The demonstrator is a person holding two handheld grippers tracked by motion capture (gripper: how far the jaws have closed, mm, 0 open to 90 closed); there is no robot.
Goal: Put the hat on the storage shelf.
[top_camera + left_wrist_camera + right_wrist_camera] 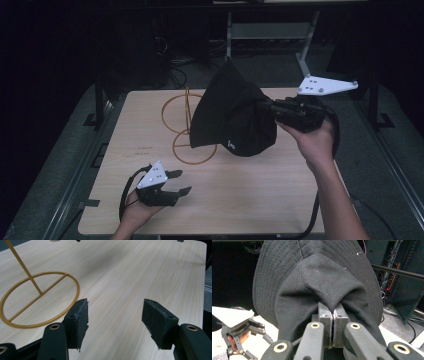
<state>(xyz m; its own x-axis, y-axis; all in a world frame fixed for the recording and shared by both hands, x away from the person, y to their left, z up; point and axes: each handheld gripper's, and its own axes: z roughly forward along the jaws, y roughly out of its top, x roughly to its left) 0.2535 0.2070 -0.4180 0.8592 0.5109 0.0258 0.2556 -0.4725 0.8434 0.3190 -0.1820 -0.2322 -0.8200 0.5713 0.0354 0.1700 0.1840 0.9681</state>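
A black bucket hat (232,112) hangs in the air over the table, beside the top of a gold wire stand (188,127). My right gripper (272,107) is shut on a pinch of the hat's crown fabric (322,287); in the right gripper view the jaws (333,315) meet on the cloth. My left gripper (182,182) rests low near the table's front left, open with nothing between its fingers (77,316). The stand's ring base (37,302) lies just ahead and left of it.
The light wooden table (250,190) has bare room in front and to the right. Dark floor, cables and metal frame legs (305,55) surround it. The table's right edge (203,277) is close in the left gripper view.
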